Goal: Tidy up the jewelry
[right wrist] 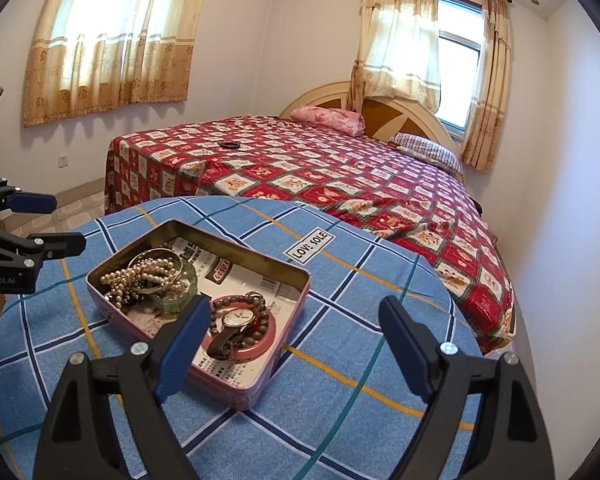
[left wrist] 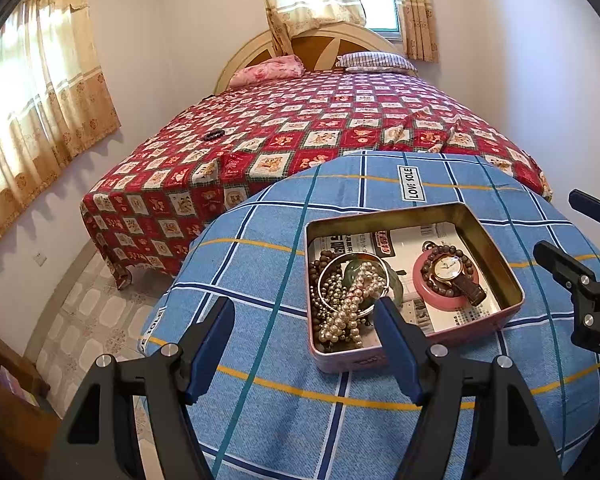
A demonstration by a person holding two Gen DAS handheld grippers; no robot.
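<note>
A pink tin point(left wrist: 414, 280) stands open on a round table under a blue checked cloth point(left wrist: 284, 392), near the edge closest to the grippers. In its left part lies a tangle: a pearl string point(left wrist: 350, 304), darker beads point(left wrist: 332, 292), a bangle point(left wrist: 328, 276) and a green ring-shaped piece point(right wrist: 180, 292), all overlapping. In its right part a watch point(left wrist: 452, 274) rests across a pink dish point(left wrist: 446, 292) with a brown bead bracelet point(left wrist: 462, 258) curled round it. Far off, on the red bed point(left wrist: 300, 128), a dark bracelet point(left wrist: 214, 135) lies alone.

The left gripper point(left wrist: 306, 344) hovers spread wide and empty, over the tin's near-left corner. The right gripper point(right wrist: 296, 336) is likewise spread and empty, just off the tin's near-right corner.

The scene fits either a tin already filled, bar the piece on the bed, or a jumble waiting to be sorted; the pictures do not settle which. Any pick from the tangle would go best by pinching one strand at a free loop and lifting slowly, the other gripper steadying the tin wall, since pearls would likely drag neighbours along. The watch looks easiest taken by its strap.
</note>
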